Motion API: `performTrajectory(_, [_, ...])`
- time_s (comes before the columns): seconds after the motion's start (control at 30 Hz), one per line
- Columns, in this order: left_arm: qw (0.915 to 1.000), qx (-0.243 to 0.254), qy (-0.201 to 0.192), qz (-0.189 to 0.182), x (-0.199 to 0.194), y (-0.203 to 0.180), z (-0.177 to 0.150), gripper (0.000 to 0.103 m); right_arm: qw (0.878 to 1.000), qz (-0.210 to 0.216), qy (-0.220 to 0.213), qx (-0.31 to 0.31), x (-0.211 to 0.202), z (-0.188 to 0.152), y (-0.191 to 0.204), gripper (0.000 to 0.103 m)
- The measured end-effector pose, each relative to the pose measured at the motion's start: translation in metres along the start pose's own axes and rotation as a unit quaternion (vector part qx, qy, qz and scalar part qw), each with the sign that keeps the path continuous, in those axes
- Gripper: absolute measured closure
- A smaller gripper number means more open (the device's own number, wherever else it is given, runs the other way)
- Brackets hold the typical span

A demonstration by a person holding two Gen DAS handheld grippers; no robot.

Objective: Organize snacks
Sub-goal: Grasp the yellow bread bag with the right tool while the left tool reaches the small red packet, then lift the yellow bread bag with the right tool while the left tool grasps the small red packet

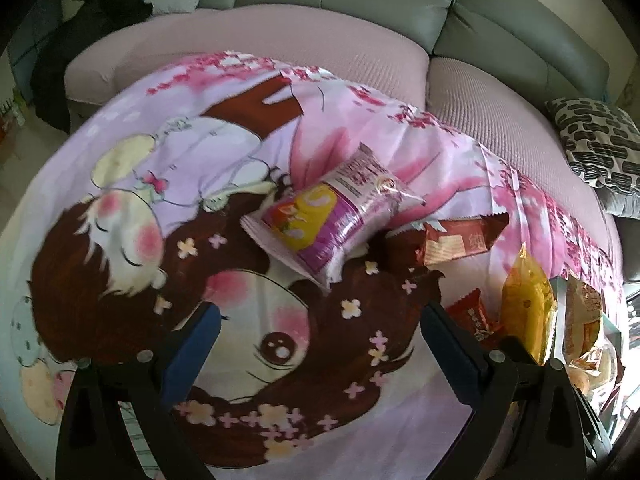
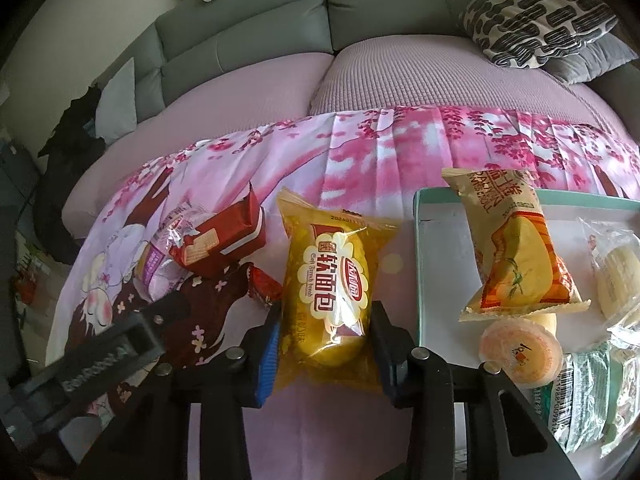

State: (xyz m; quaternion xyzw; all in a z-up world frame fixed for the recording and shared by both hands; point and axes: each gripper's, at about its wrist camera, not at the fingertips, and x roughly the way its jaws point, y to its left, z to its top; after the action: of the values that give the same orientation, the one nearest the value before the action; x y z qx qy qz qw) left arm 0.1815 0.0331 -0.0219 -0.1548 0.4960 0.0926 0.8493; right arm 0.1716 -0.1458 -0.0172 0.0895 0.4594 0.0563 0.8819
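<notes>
My right gripper (image 2: 325, 334) is shut on a yellow bread packet (image 2: 334, 280) and holds it just left of the mint-rimmed tray (image 2: 418, 264). The packet also shows in the left wrist view (image 1: 526, 304). The tray holds an orange Swiss roll packet (image 2: 516, 248), a jelly cup (image 2: 520, 354) and several other wrapped snacks. My left gripper (image 1: 320, 340) is open and empty above the cartoon-print cloth (image 1: 120, 208), short of a purple-and-yellow snack bag (image 1: 332, 220). A red wafer packet (image 1: 460, 240) and a small red packet (image 1: 474, 316) lie to its right.
The cloth covers a table in front of a pink-covered grey sofa (image 2: 360, 80). A black-and-white patterned cushion (image 2: 536, 20) rests at the sofa's right. The left gripper's body (image 2: 100, 344) shows at the right view's lower left.
</notes>
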Motion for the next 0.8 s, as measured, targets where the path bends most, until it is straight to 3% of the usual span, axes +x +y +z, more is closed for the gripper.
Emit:
performTrajectory(0.17, [0.9999,-0.004,0.006,-0.009,0.005,-0.003,-0.002,0.003,1.000,0.001,-0.010,0.006,-0.009,0.005,-0.003,0.060])
performTrajectory(0.4, [0.9984,-0.017,0.016,-0.051,0.009,-0.008,-0.002,0.003,0.999,0.004,-0.033,0.011,-0.029,0.011,-0.009,0.060])
performTrajectory(0.8, [0.9973,0.036,0.007,-0.063,0.007,-0.035,-0.006,0.004,0.995,-0.015,-0.088,0.041,-0.075,0.022,-0.035,0.060])
